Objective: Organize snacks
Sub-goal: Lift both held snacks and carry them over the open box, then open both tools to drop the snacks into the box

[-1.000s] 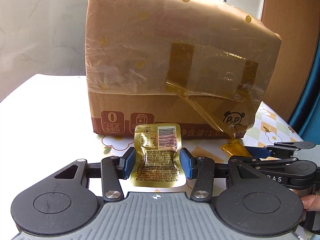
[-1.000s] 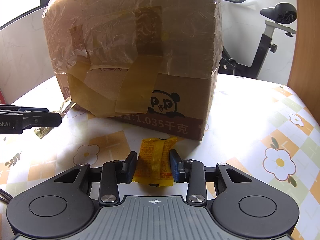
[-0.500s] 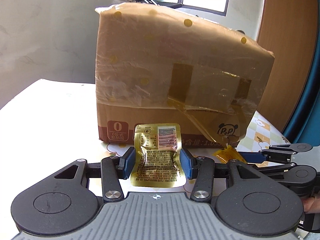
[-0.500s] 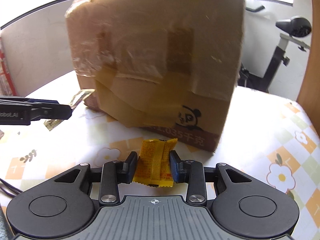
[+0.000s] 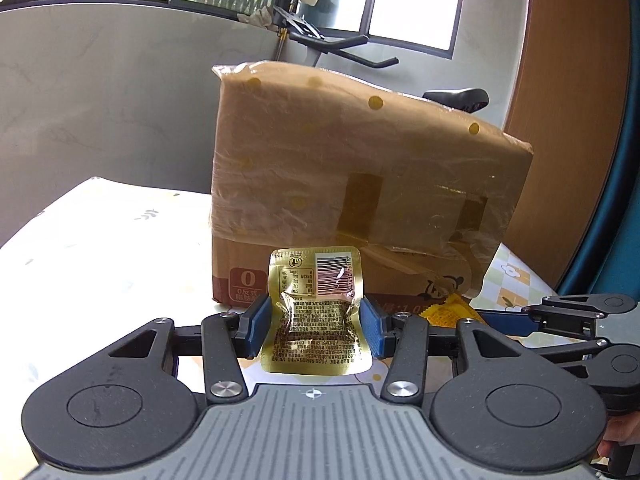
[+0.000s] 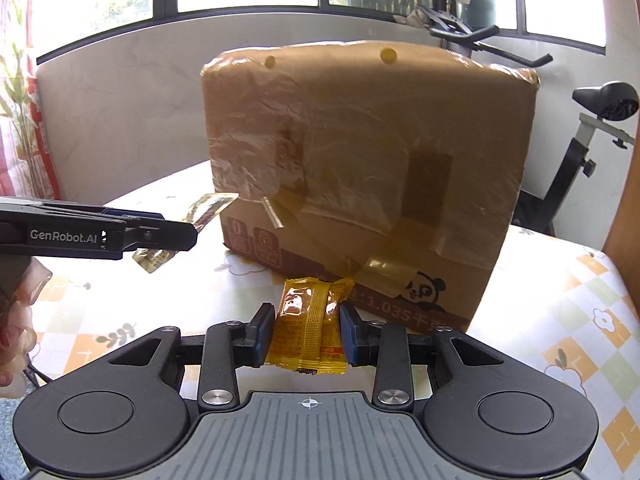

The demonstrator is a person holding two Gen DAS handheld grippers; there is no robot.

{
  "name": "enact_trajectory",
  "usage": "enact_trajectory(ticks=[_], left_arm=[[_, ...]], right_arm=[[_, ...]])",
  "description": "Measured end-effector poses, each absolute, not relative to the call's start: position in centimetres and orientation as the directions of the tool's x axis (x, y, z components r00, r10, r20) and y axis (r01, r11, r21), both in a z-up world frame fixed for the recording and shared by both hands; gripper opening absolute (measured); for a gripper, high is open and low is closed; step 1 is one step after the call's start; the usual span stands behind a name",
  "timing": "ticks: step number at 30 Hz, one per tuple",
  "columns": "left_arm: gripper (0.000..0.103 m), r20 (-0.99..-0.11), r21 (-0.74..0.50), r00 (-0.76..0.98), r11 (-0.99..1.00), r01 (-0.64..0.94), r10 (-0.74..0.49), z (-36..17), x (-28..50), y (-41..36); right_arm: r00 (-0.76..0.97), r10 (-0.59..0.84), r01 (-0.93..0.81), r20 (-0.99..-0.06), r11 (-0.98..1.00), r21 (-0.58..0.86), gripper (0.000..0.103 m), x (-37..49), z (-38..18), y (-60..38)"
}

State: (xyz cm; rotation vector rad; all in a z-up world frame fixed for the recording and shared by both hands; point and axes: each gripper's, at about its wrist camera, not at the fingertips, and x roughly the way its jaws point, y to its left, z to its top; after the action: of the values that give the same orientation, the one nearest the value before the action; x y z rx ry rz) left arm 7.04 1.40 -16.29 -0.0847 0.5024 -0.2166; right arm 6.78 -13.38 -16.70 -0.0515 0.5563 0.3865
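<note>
The left gripper (image 5: 316, 326) clamps a gold foil packet (image 5: 316, 316) printed with a barcode, in front of the taped cardboard box (image 5: 360, 200). The right gripper (image 6: 307, 334) pinches an orange sachet (image 6: 310, 330) before the box's panda logo (image 6: 424, 290) and "1.035". Only the right view shows "GenRobot.AI" on the left gripper's side.

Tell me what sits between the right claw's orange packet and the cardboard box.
Nothing: in the right wrist view only bare flowered tablecloth shows between the orange packet and the cardboard box.
</note>
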Motion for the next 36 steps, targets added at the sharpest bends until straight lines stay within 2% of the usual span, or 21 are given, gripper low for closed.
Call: enact_trajectory(ticks=[6,15,23,27,31,36], left_arm=[[0.051,-0.442,-0.128,0.871,0.976,0.177,-0.216,-15.1,6.2,1.8],[0.051,-0.394,-0.121,0.895,0.977,0.177,-0.211,-12.7,6.4,2.5],[0.051,-0.296,-0.099,0.923,0.969,0.226,-0.246,-7.4,8.9,2.5],[0.052,-0.256,-0.082,0.926,0.961,0.264,-0.277,-3.9,11.9,1.8],[0.053,-0.244,-0.017,0.932,0.962,0.274,-0.269,-2.0,15.7,0.1],[0.053,-0.305,0.017,0.925,0.97,0.244,-0.227,-2.1,20.1,-1.1]], right_arm=[[0.794,0.363,-0.393,-0.487,0.918,0.044,0.032,5.9,-14.9,-12.7],[0.839,0.412,-0.439,-0.357,0.898,0.004,0.032,5.2,-9.3,-12.6],[0.887,0.383,-0.405,-0.258,0.914,-0.036,0.032,8.1,-3.3,-15.0],[0.91,0.322,-0.339,-0.262,0.94,-0.023,0.032,12.2,-1.7,-16.4],[0.915,0.26,-0.272,-0.308,0.962,0.005,0.032,17.2,-2.1,-17.3],[0.902,0.226,-0.24,-0.368,0.971,0.007,0.032,21.1,-3.4,-17.1]])
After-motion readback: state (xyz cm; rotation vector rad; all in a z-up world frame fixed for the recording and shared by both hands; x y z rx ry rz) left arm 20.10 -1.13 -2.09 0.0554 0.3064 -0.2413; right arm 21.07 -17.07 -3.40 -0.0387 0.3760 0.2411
